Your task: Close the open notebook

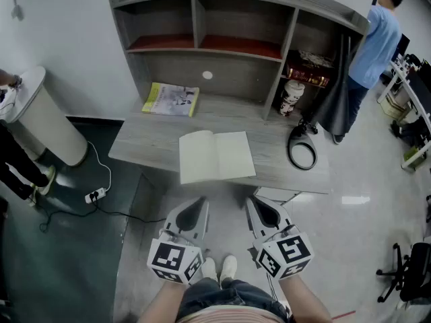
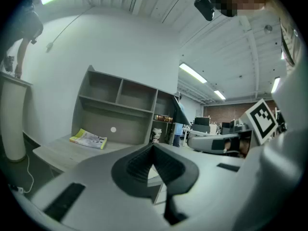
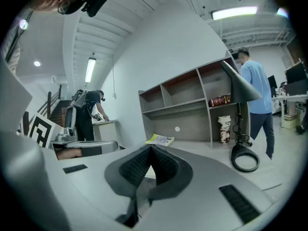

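The open notebook (image 1: 215,155) lies flat with blank cream pages near the front edge of the grey desk (image 1: 145,143). Both grippers hang in front of the desk, below the notebook and apart from it. My left gripper (image 1: 199,202) points at the notebook's left page, and its jaws meet at the tip with nothing between them. My right gripper (image 1: 252,200) points at the right page and is shut and empty too. In the left gripper view the left gripper (image 2: 153,147) hides most of the notebook. The right gripper (image 3: 151,148) does the same in its own view.
A yellow-green booklet (image 1: 171,99) lies at the desk's back left under the shelf unit (image 1: 202,42). A black lamp with a ring base (image 1: 302,151) and a white canister (image 1: 290,97) stand at the right. A white bin (image 1: 42,116) stands left; a person in blue (image 1: 374,42) is far right.
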